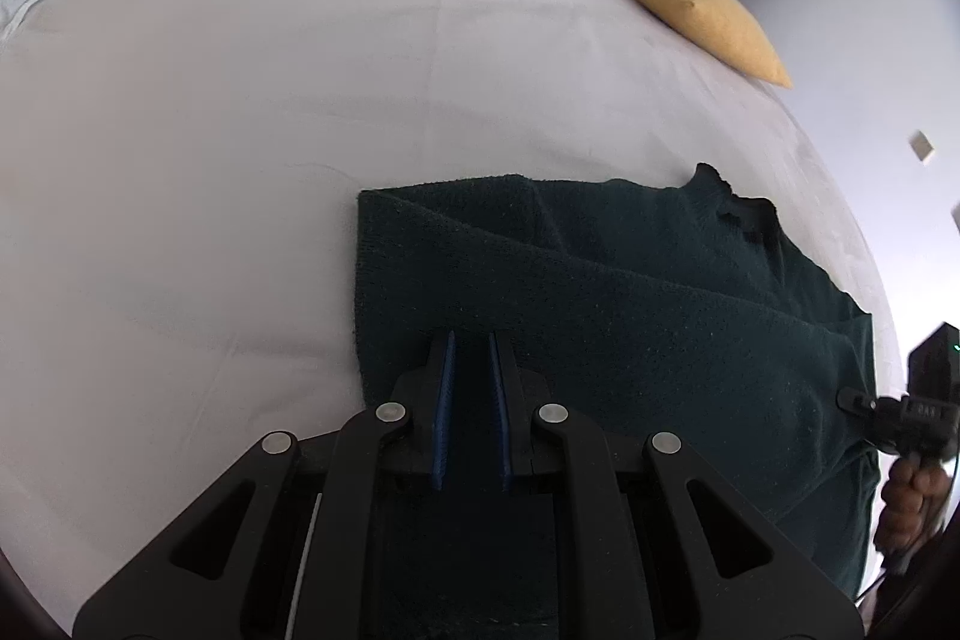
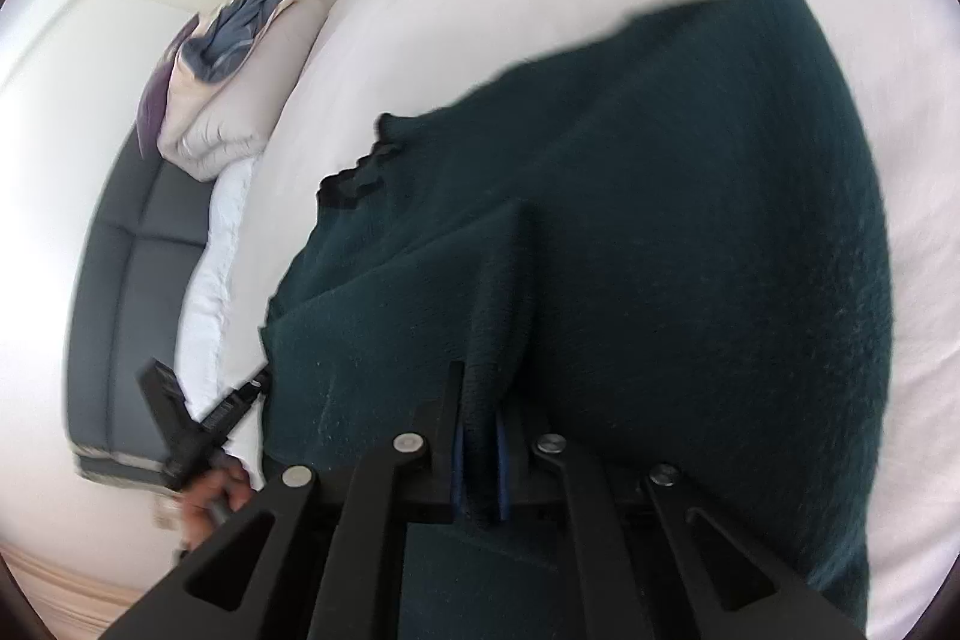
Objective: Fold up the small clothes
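The dark green sweater [image 1: 630,292] is lying partly folded on the white bed [image 1: 240,130], stretching toward the frame's right, with the left gripper [image 1: 471,358] pinching its near hem and the right gripper [image 2: 480,430] clamping a raised fold.

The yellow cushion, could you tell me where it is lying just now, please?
In the left wrist view the yellow cushion lies at the upper right, on the far edge of the white bed, well beyond the dark green sweater.
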A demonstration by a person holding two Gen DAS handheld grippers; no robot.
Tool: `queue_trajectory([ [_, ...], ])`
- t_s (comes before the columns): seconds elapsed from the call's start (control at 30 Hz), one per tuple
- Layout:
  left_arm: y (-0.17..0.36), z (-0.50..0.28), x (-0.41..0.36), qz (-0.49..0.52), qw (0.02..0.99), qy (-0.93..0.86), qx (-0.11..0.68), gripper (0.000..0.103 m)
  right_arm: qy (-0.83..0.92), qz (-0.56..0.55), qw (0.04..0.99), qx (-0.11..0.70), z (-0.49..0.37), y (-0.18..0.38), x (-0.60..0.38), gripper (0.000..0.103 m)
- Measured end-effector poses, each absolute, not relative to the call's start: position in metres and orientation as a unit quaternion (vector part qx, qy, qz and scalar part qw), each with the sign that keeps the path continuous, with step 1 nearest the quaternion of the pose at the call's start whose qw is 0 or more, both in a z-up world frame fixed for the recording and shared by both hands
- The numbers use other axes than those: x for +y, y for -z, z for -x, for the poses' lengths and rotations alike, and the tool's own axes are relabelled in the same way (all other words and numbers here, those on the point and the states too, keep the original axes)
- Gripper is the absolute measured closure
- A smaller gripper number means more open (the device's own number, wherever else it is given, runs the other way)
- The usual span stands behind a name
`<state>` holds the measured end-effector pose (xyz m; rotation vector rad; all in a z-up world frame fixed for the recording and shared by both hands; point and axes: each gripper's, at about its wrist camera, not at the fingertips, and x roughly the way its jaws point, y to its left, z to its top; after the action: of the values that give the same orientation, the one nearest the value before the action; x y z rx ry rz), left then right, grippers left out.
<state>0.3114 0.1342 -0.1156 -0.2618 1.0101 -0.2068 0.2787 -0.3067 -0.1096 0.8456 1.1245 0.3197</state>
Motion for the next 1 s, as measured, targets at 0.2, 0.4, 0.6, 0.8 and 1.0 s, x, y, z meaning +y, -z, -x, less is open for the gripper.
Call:
queue_trajectory([
  [0.2,0.087,-0.297,0.143,0.128,0.872,0.091,0.464,0.092,-0.103,-0.354,0.782,0.503,-0.269,0.082,-0.316,0.087],
  [0.4,0.1,-0.316,0.14,0.108,0.869,0.073,0.477,0.092,-0.138,-0.305,0.819,0.466,-0.277,0.04,-0.288,0.081],
  [0.6,0.117,-0.311,0.146,0.11,0.876,0.086,0.461,0.092,-0.17,-0.279,0.799,0.504,-0.305,0.081,-0.253,0.067],
  [0.8,0.112,-0.283,0.142,0.073,0.88,0.076,0.463,0.092,-0.163,-0.331,0.799,0.475,-0.268,0.085,-0.295,0.073],
  [1.0,0.1,-0.201,0.154,0.068,0.88,0.054,0.467,0.05,-0.116,-0.298,0.819,0.477,-0.19,0.071,-0.327,0.06],
])
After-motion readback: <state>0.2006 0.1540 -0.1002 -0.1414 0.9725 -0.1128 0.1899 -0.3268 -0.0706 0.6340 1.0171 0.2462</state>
